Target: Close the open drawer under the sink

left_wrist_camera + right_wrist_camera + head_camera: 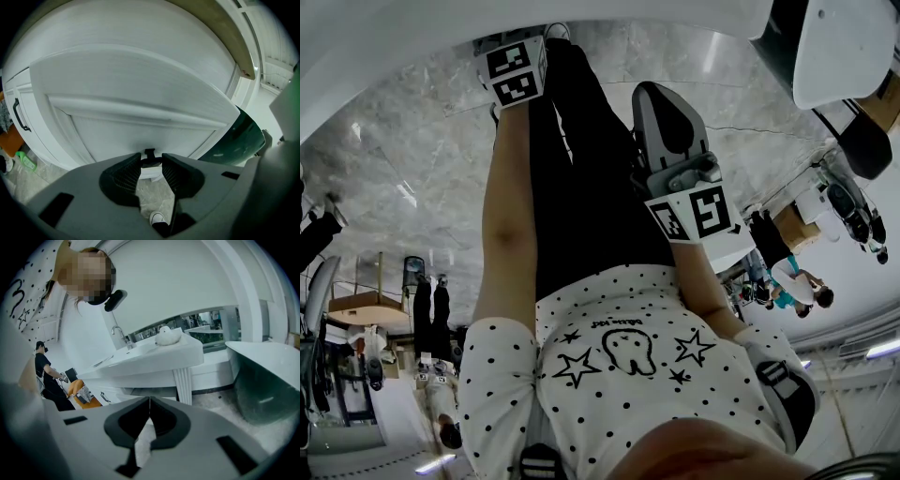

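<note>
Left gripper [151, 163] pinches the small black handle [150, 153] near the edge of the smooth white panelled drawer [140, 93]. Right gripper [149, 404] is pressed together, empty, in open air well off the sink [154, 355].

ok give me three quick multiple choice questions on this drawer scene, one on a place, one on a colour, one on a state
1. Where does the drawer's small handle stand?
A) between the jaws of the left gripper
B) well above both jaws
C) far off to one side of them

2. What colour is the drawer front?
A) red
B) white
C) brown

3. How do the jaws of the right gripper stand?
A) wide apart
B) clamped on something
C) together, with nothing between them

Answers:
1 A: the left gripper view shows the dark handle right between the two jaw tips.
2 B: the panel fills that view, and it is plain white.
3 C: in the right gripper view the jaw tips meet and hold nothing.
</note>
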